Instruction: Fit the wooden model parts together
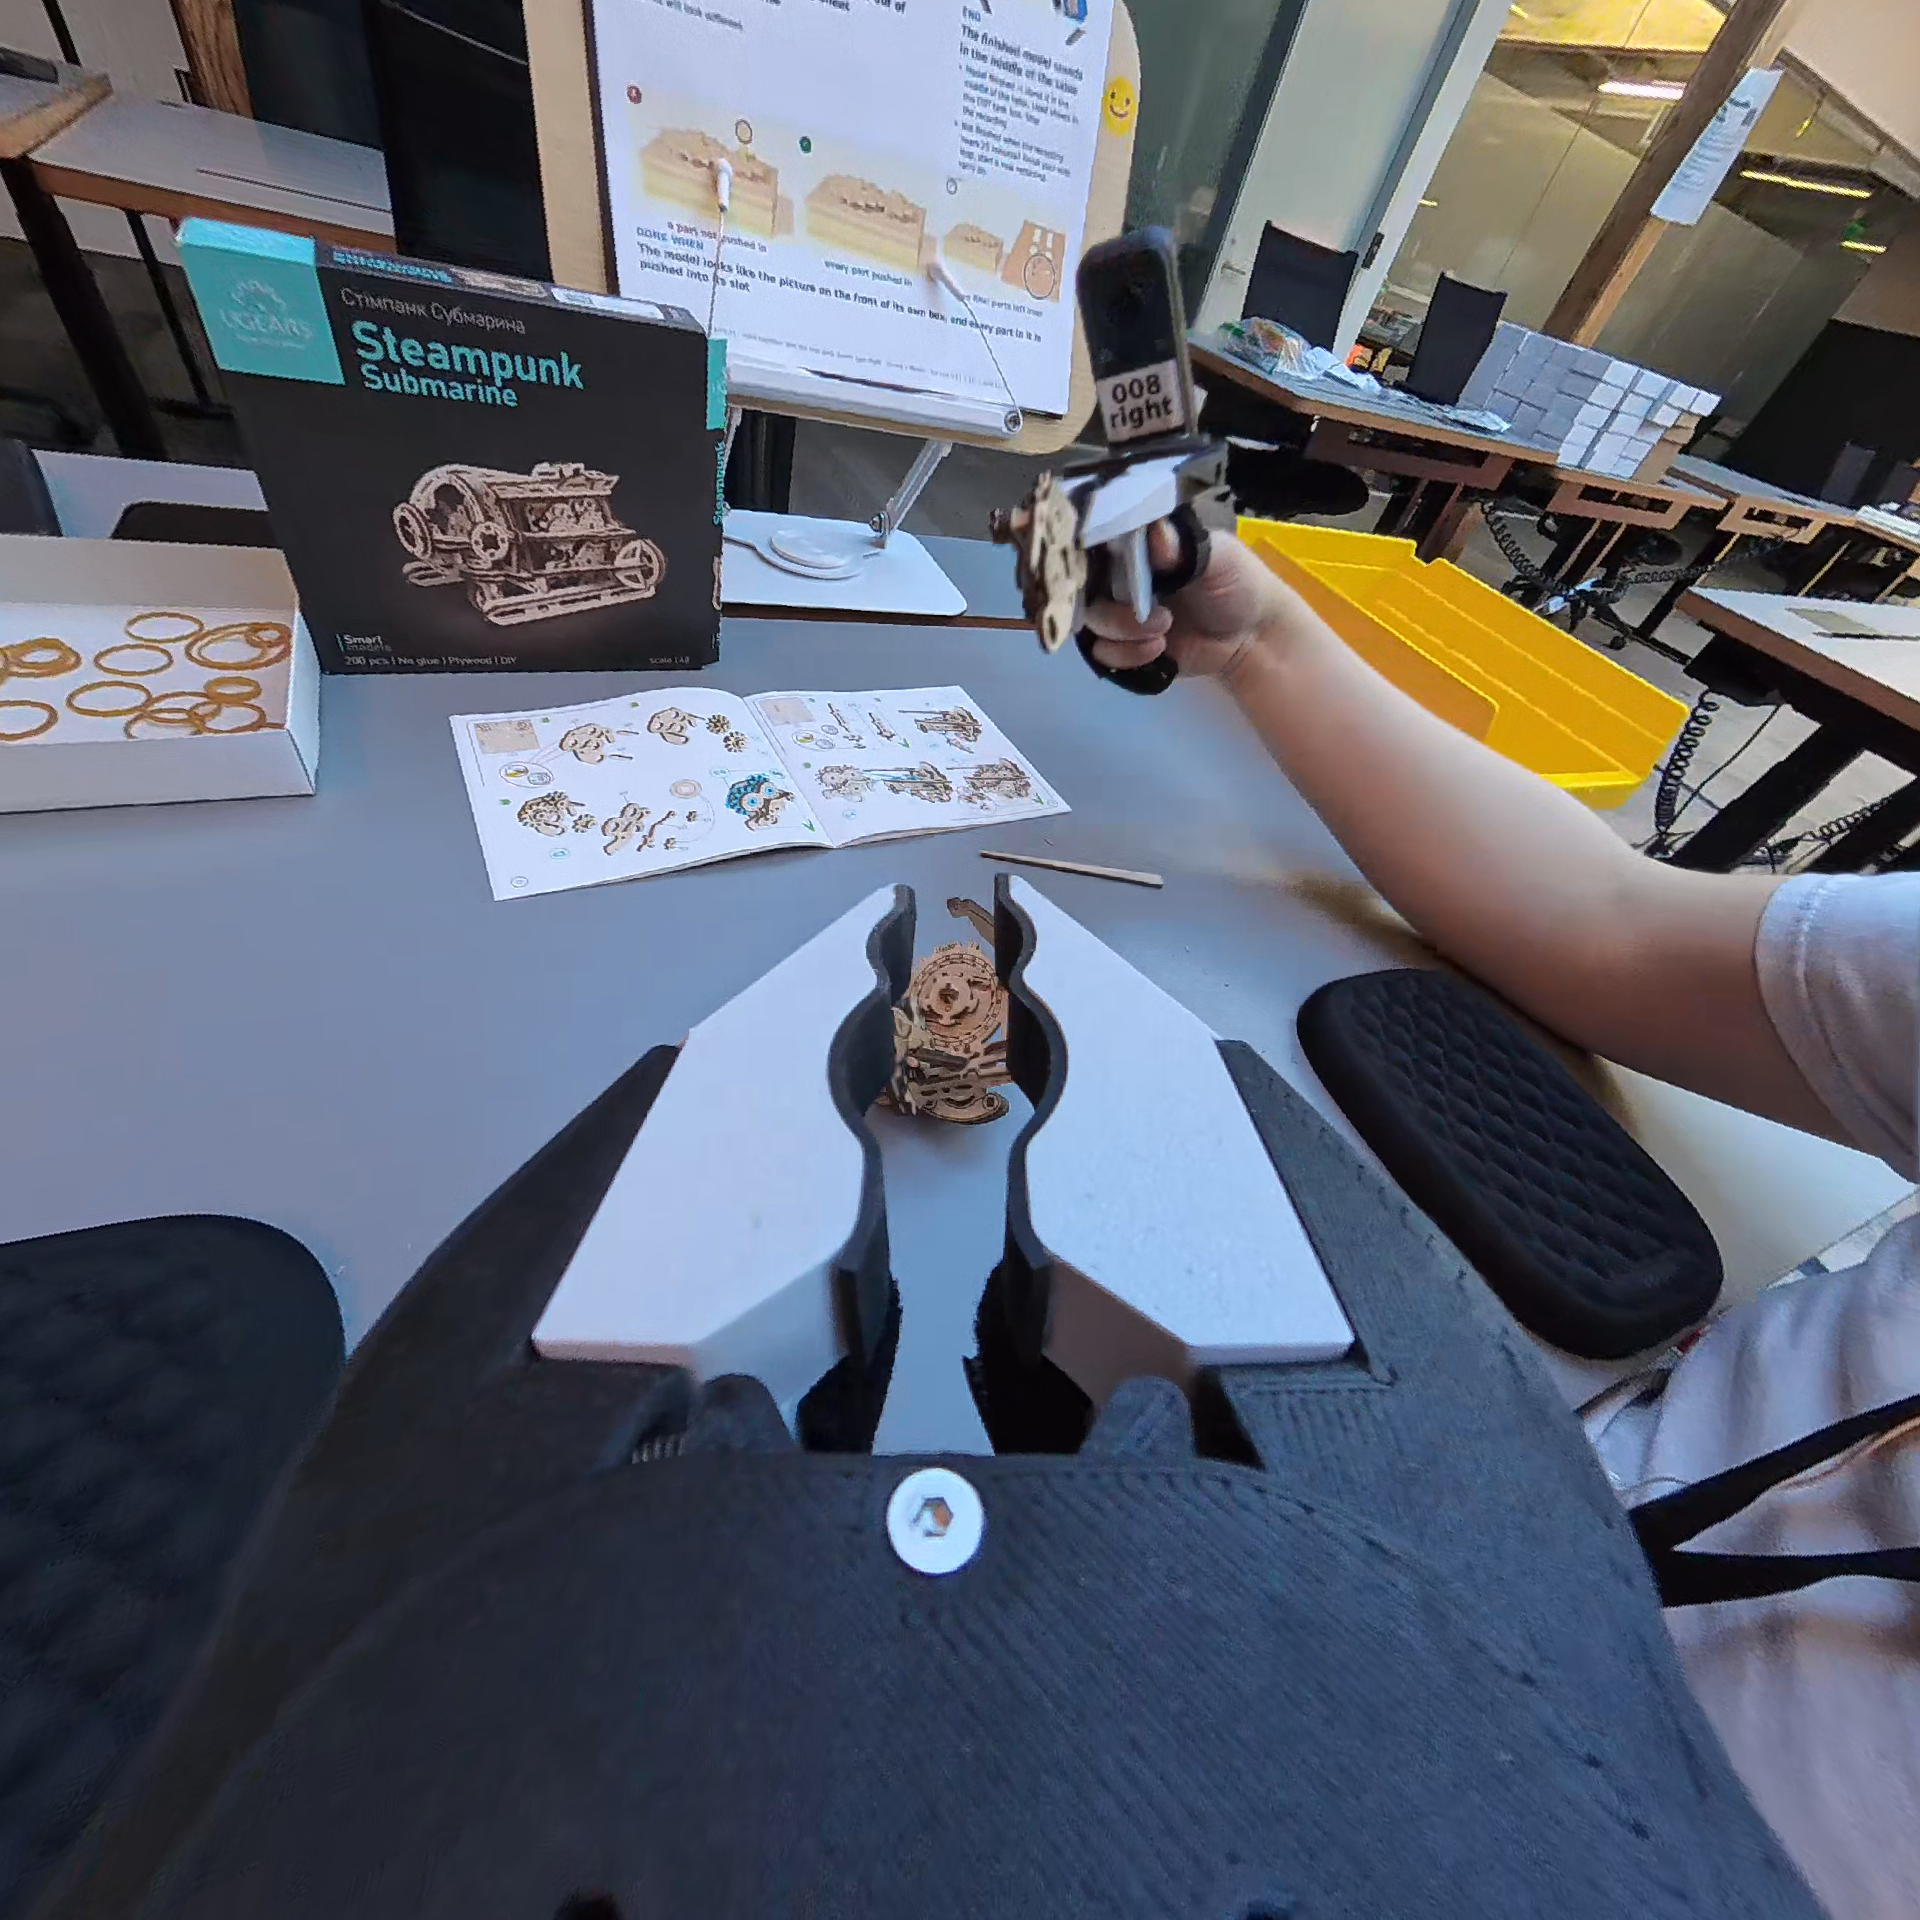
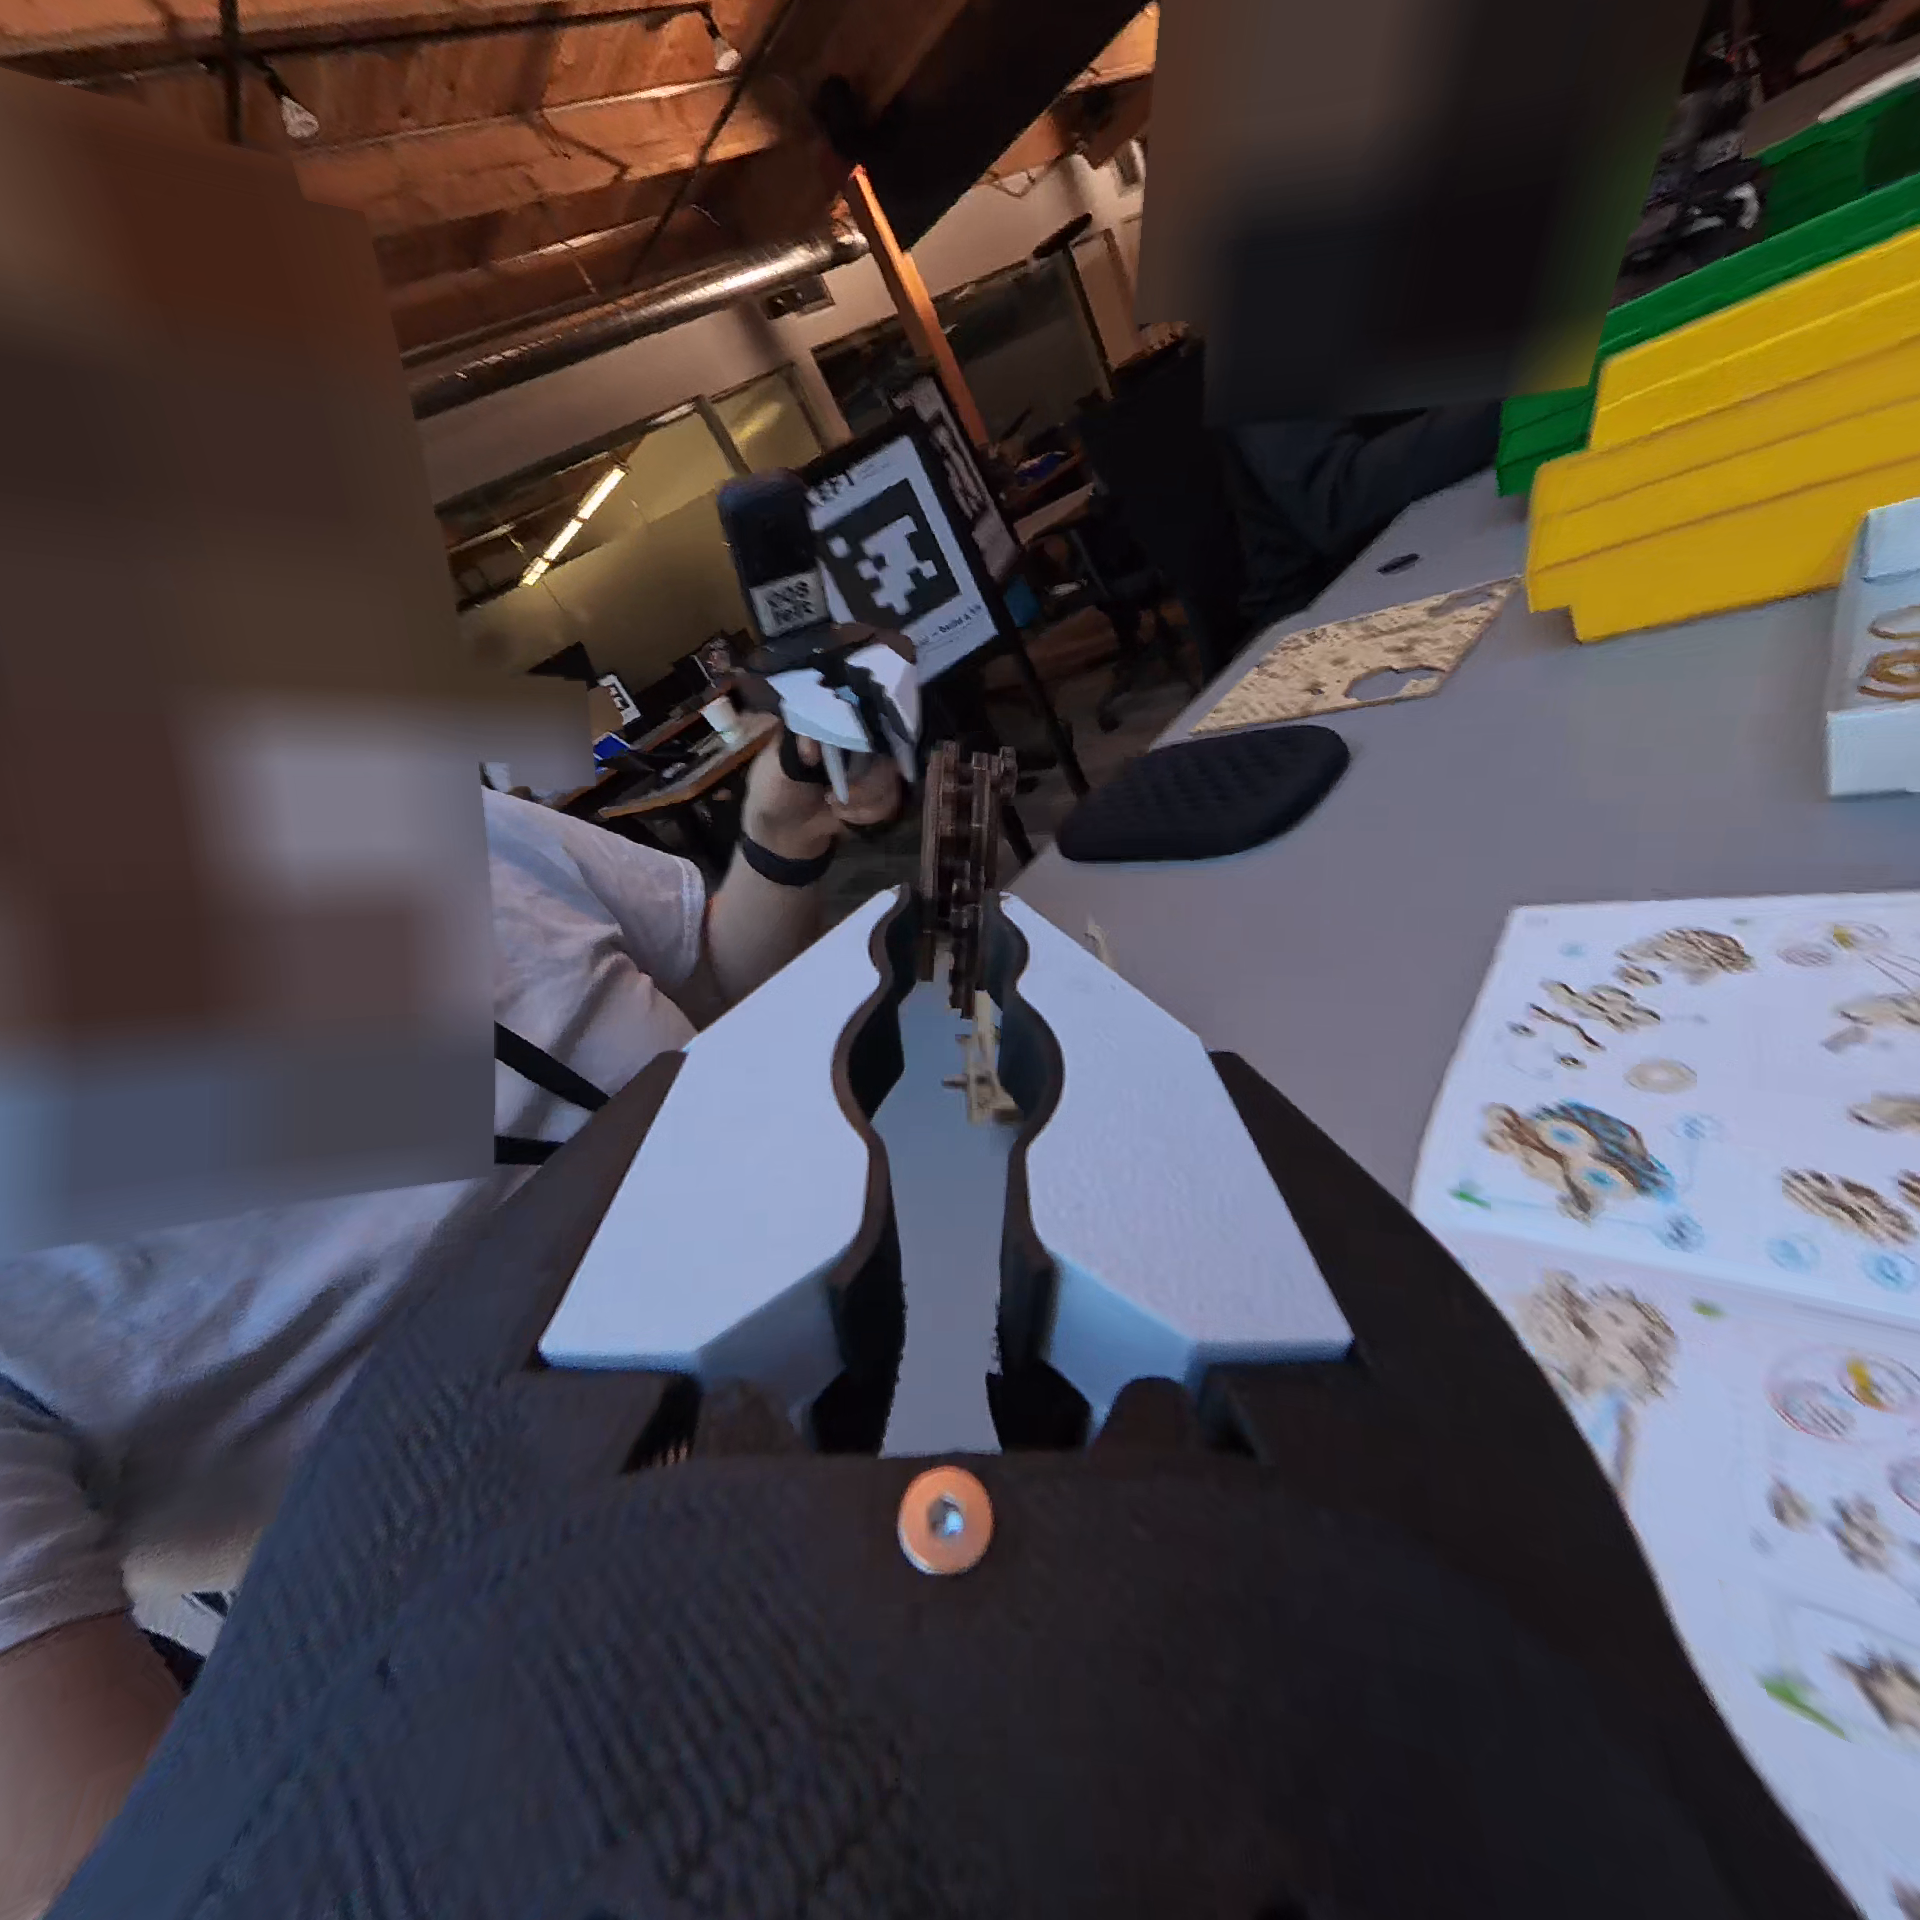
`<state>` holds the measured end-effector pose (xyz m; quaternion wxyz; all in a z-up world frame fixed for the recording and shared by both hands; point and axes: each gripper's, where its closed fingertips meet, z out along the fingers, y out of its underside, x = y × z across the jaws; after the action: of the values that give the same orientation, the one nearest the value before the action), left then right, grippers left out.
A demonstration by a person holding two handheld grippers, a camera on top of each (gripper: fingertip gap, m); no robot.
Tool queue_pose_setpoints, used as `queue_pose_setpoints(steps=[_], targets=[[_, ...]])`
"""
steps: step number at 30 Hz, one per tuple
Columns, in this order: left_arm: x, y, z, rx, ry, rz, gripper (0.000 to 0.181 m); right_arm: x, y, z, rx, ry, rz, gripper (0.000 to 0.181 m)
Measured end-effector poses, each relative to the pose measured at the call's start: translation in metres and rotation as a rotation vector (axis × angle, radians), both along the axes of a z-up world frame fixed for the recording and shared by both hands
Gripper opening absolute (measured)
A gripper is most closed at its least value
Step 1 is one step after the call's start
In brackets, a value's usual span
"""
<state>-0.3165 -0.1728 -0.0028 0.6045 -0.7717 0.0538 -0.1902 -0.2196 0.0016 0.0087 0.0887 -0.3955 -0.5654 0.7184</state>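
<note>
Grey table (image 1: 312,987), open booklet (image 1: 748,779), kit box (image 1: 468,468), wooden stick (image 1: 1070,868), black pad (image 1: 1507,1153)

Hand-held grippers, appearance
Left hand-held gripper (image 1: 945,914): black ribbed printed body, white fingers, black wavy pads, silver washer screw (image 1: 933,1520); operator wore grey short sleeve (image 1: 1839,997).

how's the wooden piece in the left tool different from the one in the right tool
The wooden gear assembly in the left tool rests low on the grey table, showing its round face. The flat wooden gear stack in the right tool is raised in the air, well above the table, and looks thinner edge-on. Both are pale laser-cut plywood, each clamped between tool tips.
</note>
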Motion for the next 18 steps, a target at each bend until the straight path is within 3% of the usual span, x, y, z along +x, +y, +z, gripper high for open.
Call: queue_pose_setpoints(steps=[2, 8, 11, 18], targets=[[-0.002, 0.003, 0.003, 0.004, -0.004, 0.007, 0.014, -0.002, 0.016, -0.023, 0.031, -0.055, -0.026, 0.010], [0.002, 0.016, 0.009, 0.003, 0.038, 0.013, 0.018, -0.008, 0.051, -0.053, 0.090, -0.189, -0.110, 0.010], [0.008, 0.023, 0.006, -0.016, 0.067, 0.006, 0.018, -0.009, 0.056, -0.069, 0.150, -0.304, -0.079, 0.010], [0.012, 0.027, -0.002, -0.050, 0.102, 0.013, 0.019, -0.016, 0.066, -0.085, 0.069, -0.542, -0.004, 0.010]])
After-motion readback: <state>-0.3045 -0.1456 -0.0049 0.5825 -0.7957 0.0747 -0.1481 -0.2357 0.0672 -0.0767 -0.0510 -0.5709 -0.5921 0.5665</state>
